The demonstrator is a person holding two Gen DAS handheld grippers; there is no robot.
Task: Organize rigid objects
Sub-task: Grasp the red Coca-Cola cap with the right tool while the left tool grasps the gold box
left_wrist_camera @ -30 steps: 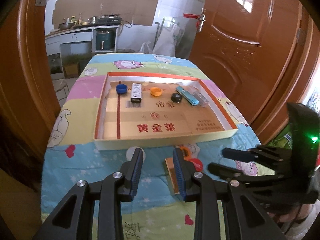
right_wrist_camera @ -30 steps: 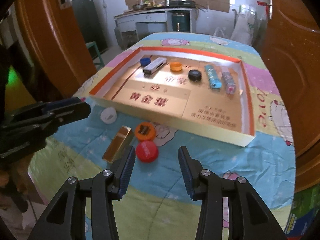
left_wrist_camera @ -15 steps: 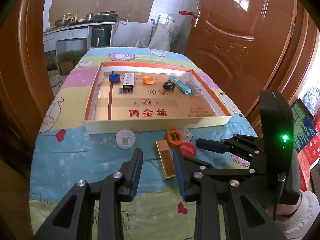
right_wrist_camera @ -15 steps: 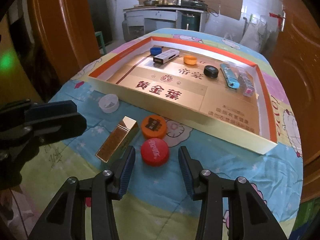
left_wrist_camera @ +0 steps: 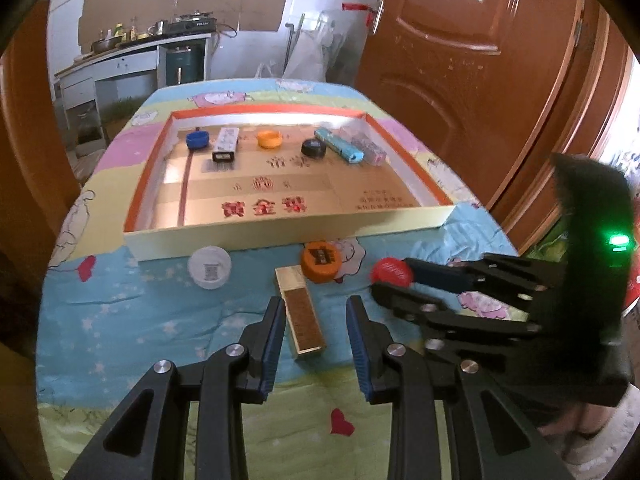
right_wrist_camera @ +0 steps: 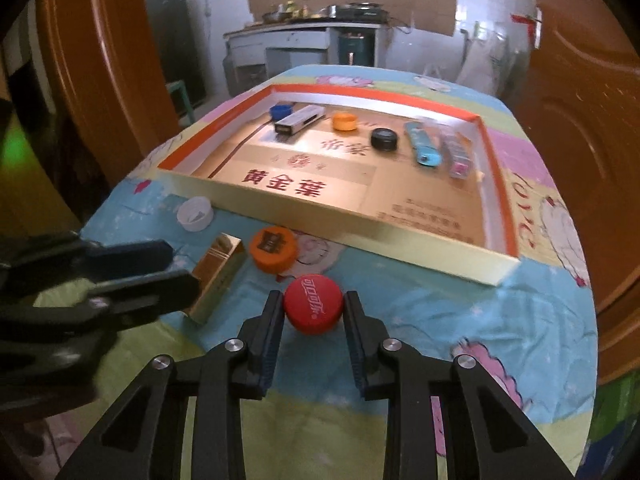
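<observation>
Right tool [right_wrist_camera: 313, 312] closing around the red cap [right_wrist_camera: 314, 309]

Left tool [left_wrist_camera: 313, 322] spread, gold box [left_wrist_camera: 303, 316] between its pads, unpinched; red cap on the bench at 5 o'clock of the orange cap [right_wrist_camera: 273, 248].

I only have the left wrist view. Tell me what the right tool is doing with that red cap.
Observer: The right tool has the red cap squarely between its pads, and its jaws are closing on it.
Operator: Give me which way up the cap is.
Observer: Top side up. White lettering shows across its flat top.
Operator: Report what lies on the cap's far side, behind that tool.
Observer: Only the printed tablecloth shows to the cap's right, with no other item near it there.
</observation>
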